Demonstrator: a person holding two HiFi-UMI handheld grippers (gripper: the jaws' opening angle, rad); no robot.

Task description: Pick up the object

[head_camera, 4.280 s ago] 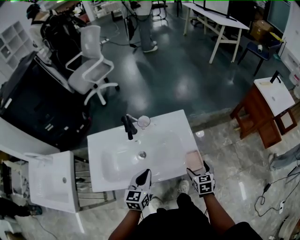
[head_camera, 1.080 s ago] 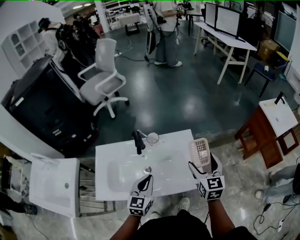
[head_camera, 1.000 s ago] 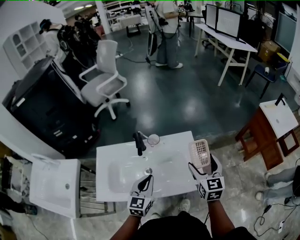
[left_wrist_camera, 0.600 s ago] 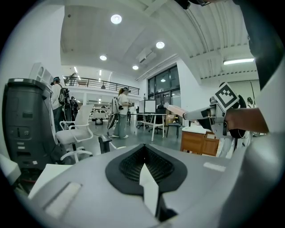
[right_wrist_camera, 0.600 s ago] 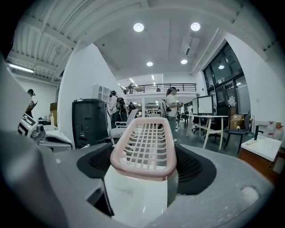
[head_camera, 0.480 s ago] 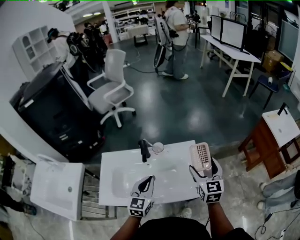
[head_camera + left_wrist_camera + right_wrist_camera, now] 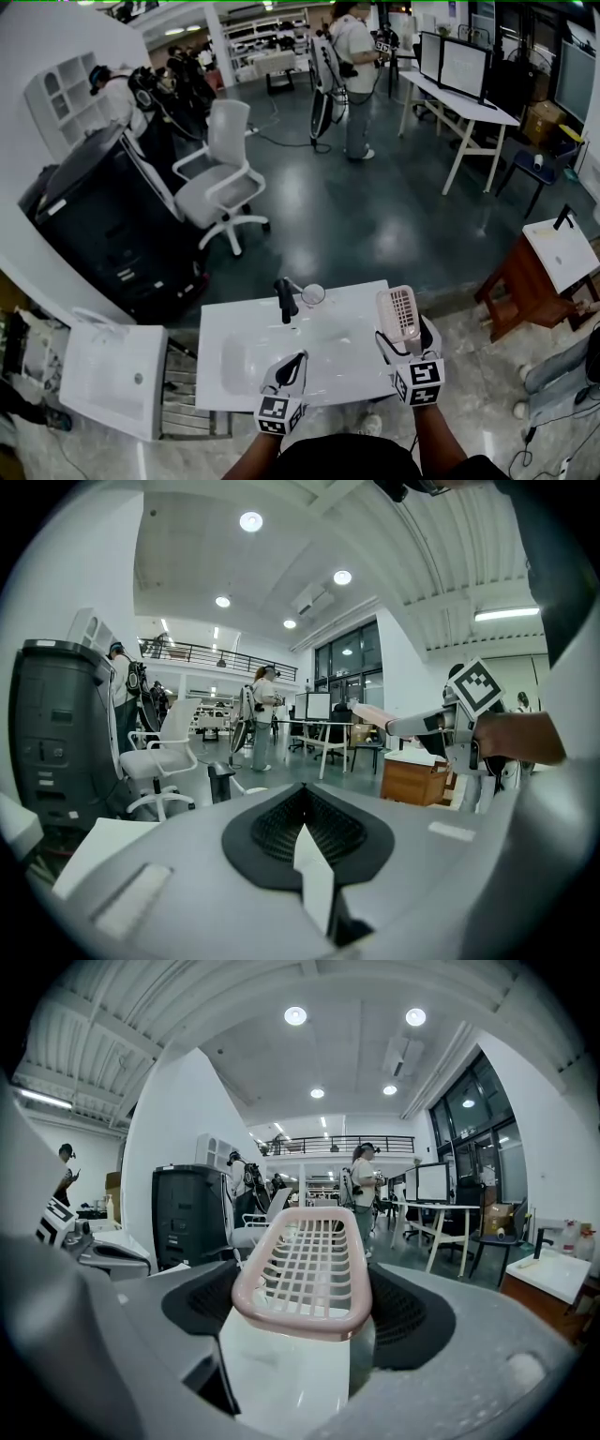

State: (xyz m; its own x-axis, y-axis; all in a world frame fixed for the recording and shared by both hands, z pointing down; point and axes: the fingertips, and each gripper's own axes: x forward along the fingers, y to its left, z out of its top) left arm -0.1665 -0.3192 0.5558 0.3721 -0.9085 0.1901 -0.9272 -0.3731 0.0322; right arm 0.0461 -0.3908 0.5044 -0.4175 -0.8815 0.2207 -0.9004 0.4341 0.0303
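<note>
The right gripper (image 7: 403, 343) is clamped on the near end of a pink slatted basket (image 7: 400, 314), its jaws pressed against the basket's two long sides. In the right gripper view the basket (image 7: 307, 1274) stands out past the right gripper (image 7: 298, 1340) with the room visible through its grid, so it is raised off the white sink surface (image 7: 217, 325), above the right end of that surface. The left gripper (image 7: 294, 362) hangs over the near edge of the surface, about the middle, and its jaws are pressed together with nothing between them, as the left gripper view shows (image 7: 309, 850). That view also catches the other gripper at far right with the pink basket (image 7: 373, 713) sticking out leftward. At the far side of the basin stands a black faucet (image 7: 284, 299), with a clear glass (image 7: 313, 294) just to its right. A white office chair (image 7: 225, 161) stands farther off to the left, and a person (image 7: 355, 73) stands far away.
</note>
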